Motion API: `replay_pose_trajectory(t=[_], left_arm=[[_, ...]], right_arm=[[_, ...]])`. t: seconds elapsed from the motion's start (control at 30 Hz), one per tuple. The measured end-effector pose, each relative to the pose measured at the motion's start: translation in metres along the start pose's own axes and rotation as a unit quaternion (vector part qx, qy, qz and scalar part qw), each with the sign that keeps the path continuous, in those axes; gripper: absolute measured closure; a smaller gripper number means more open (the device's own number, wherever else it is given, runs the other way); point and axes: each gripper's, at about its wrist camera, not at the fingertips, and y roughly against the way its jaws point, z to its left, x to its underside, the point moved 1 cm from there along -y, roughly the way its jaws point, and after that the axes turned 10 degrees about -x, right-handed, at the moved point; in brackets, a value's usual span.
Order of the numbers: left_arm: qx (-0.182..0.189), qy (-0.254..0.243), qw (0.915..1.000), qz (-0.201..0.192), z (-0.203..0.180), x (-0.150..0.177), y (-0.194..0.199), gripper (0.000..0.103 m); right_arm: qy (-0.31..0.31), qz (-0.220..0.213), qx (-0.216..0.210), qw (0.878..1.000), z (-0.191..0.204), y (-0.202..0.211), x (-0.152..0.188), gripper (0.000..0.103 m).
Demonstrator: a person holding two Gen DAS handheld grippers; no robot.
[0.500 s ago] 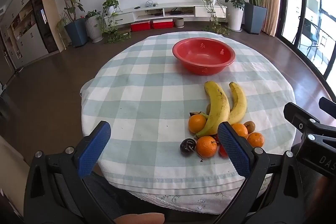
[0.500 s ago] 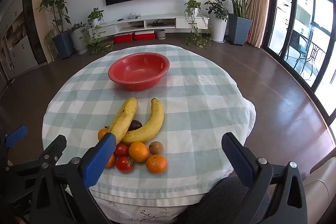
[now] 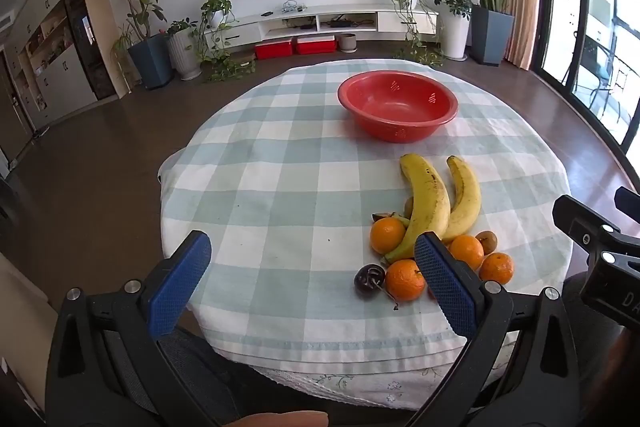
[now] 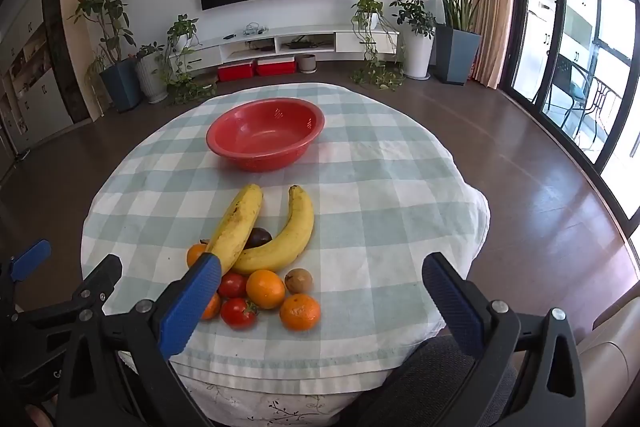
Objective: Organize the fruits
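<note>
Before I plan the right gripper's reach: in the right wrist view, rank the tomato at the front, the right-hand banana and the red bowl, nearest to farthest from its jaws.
1. Front tomato, low, beside the left finger.
2. Right-hand banana, mid-table.
3. Red bowl, far side, empty.

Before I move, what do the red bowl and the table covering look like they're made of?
The bowl looks like moulded plastic: uniform red, a soft sheen inside, and small perforated patches in its wall; a coated metal cannot be ruled out. The covering looks like woven cloth, matte, in a pale green and white check: it wrinkles and drapes over the table edge, with a stitched hem near the rim.
</note>
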Motion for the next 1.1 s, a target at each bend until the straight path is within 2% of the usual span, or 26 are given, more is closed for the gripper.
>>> replay_pose_trajectory(t=[1.1], left_arm=[[-0.001,-0.001,1.0,-0.002,-0.001,-0.0013,-0.0021,0.0]], right_arm=[[-0.001,-0.001,-0.001,1.0,0.0006,0.001,0.0021,0.0]])
